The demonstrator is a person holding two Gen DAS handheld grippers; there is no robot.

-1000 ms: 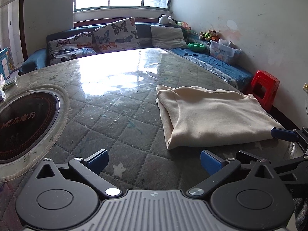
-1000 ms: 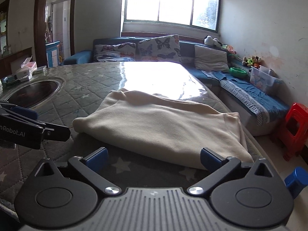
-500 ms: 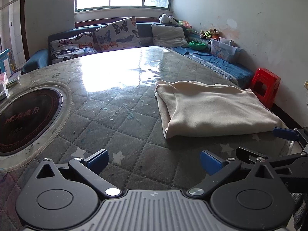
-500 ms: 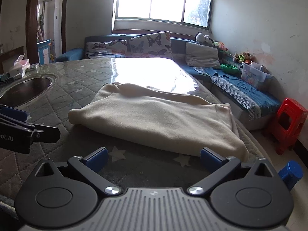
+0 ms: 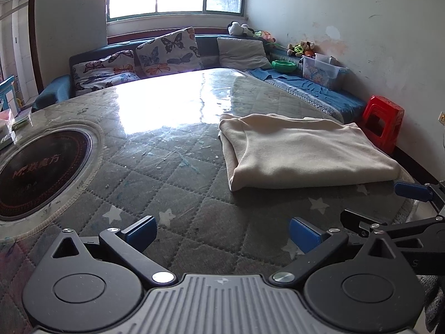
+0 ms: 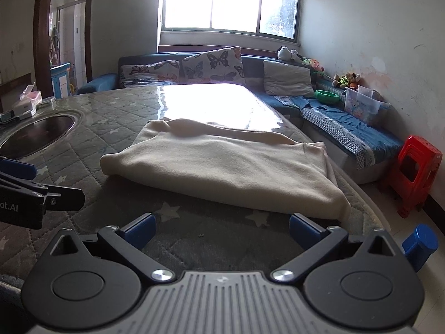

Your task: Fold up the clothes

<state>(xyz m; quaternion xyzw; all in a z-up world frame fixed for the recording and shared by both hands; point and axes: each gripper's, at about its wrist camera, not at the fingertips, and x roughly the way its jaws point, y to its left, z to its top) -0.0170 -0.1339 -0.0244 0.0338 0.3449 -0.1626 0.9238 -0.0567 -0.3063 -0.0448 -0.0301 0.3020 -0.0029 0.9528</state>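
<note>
— Where's the garment right now?

— The cream garment [image 5: 303,150] lies folded flat on the quilted table top [image 5: 172,172], right of centre in the left wrist view. In the right wrist view it fills the middle of the frame [image 6: 222,164].

— Which way does it run?

— In the left view its long axis runs from the near fold at lower centre out toward the right edge of the frame, by the red stool [image 5: 382,122]. The rounded folded edge faces left, and a looser layered end points up toward the window. In the right view the long side runs from centre left down to lower right, the thick folded corner at the left.

— And the grippers?

— Left gripper [image 5: 222,231] sits at the bottom of its frame, blue fingers [image 5: 140,231] spread wide, nothing between them, only star-printed quilting. It's short of the cloth, not touching it.

— The right one?

— Right gripper [image 6: 222,228] is the same: fingers [image 6: 303,229] wide apart, empty, just beside the cloth's near edge. Whether the right-hand tip touches the fabric, I can't tell.

— Anything else on the table?

— A dark round inset plate [image 5: 36,172] at the left of the left view, well apart from the garment. Butterfly cushions [image 5: 167,53] line the sofa beyond, top centre.
</note>
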